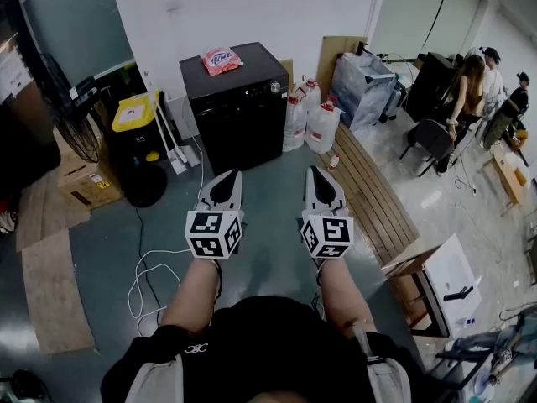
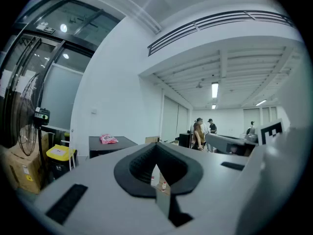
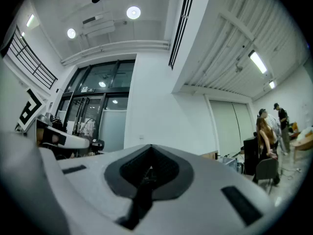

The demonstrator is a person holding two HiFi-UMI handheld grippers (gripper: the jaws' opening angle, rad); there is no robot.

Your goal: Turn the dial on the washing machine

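The black box-shaped washing machine [image 1: 239,112] stands against the white wall, well apart from both tongs. Its small round silver dial [image 1: 275,86] is at the front's upper right corner, a pink plastic packet [image 1: 221,60] lies on top, a yellow-lidded black bin [image 1: 134,124] stands at its left and clear red-capped water jugs [image 1: 308,122] at its right. The left tongs [image 1: 228,181] and right tongs [image 1: 321,179] are both closed together on nothing, side by side over the grey floor [image 1: 268,204]. In the left gripper view the tongs' grey body covers the machine's front and so the dial, and in the right gripper view I cannot make out the machine.
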